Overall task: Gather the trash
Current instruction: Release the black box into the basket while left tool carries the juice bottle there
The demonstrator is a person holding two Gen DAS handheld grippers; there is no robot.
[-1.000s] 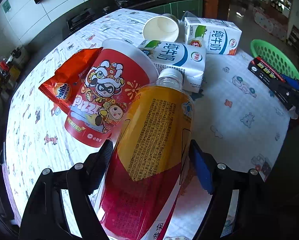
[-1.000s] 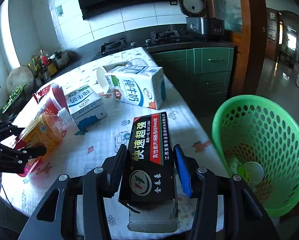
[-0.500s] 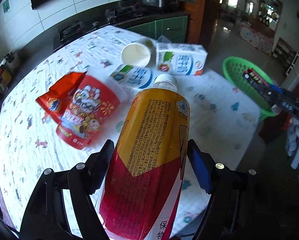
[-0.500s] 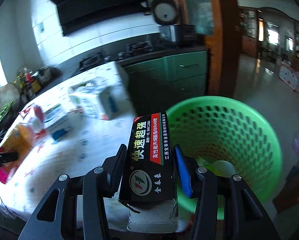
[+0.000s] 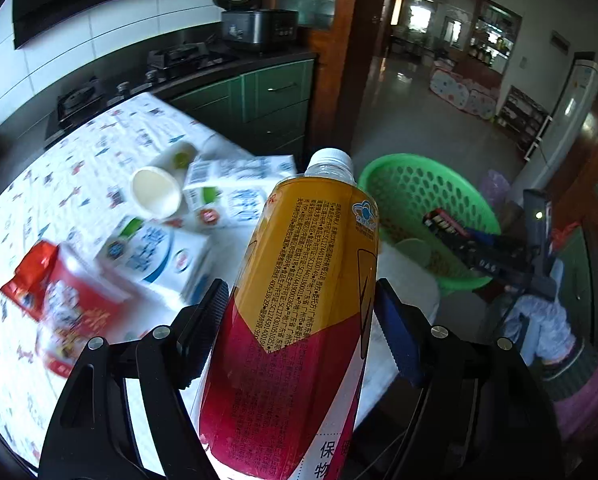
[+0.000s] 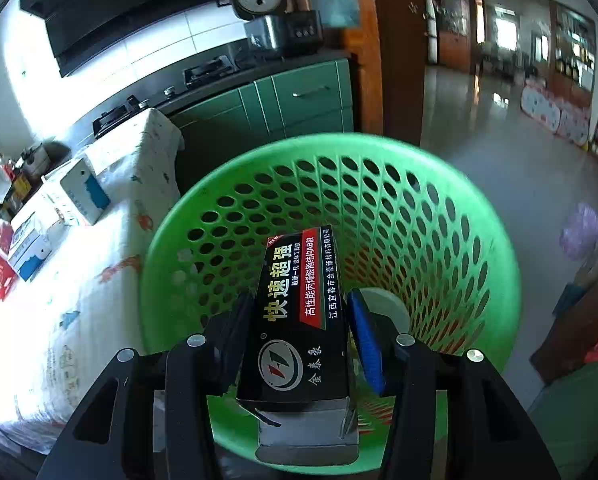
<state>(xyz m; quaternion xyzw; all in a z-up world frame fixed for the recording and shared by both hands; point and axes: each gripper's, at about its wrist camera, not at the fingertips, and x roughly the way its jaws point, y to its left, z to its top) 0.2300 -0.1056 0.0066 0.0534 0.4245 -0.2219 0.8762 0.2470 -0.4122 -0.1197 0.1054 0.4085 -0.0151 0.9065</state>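
My left gripper [image 5: 299,304] is shut on a yellow-and-red plastic bottle [image 5: 299,300] with a white cap, held above the table edge. My right gripper [image 6: 299,312] is shut on a black glue box [image 6: 299,312] and holds it over the mouth of the green perforated basket [image 6: 439,208]. The basket also shows in the left wrist view [image 5: 411,188], with the right gripper and the black box [image 5: 445,220] over it. On the table [image 5: 71,168] lie two milk cartons [image 5: 235,196], a white paper cup [image 5: 157,192], a red snack cup [image 5: 75,312] and an orange wrapper [image 5: 31,276].
The basket stands on the floor beside the table's edge and holds some trash, including a pale round lid [image 6: 387,304]. Green cabinets [image 6: 299,96] and a stove counter lie behind. Clothes and a pink bag [image 5: 579,392] lie on the floor to the right.
My right gripper has carried the black box from above the table to over the basket. My left gripper has lifted the bottle off the table and swung it toward the basket.
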